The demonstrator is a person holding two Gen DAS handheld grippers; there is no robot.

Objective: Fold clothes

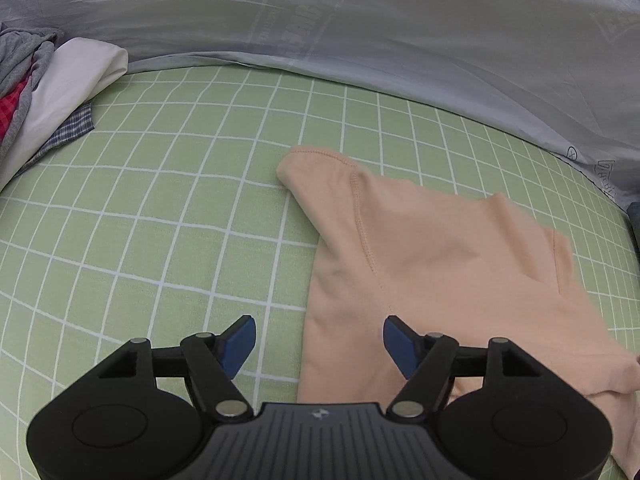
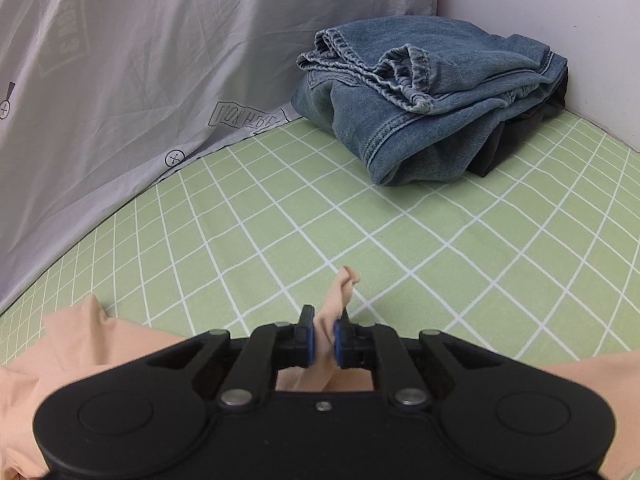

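Observation:
A peach-coloured garment (image 1: 432, 256) lies on the green checked sheet (image 1: 160, 208), one sleeve pointing away from me in the left wrist view. My left gripper (image 1: 319, 340) is open and empty, its jaws wide apart over the garment's left edge. My right gripper (image 2: 323, 334) is shut on a bunched fold of the same peach garment (image 2: 340, 292), which sticks up between the blue pads. More of the garment spreads under and beside the right gripper (image 2: 80, 344).
A pile of grey, white, red and plaid clothes (image 1: 48, 92) lies at the far left. Folded blue jeans (image 2: 424, 96) on a dark garment sit in the far right corner. A grey printed cloth (image 1: 360, 32) hangs along the back; a white wall (image 2: 560, 20) stands at right.

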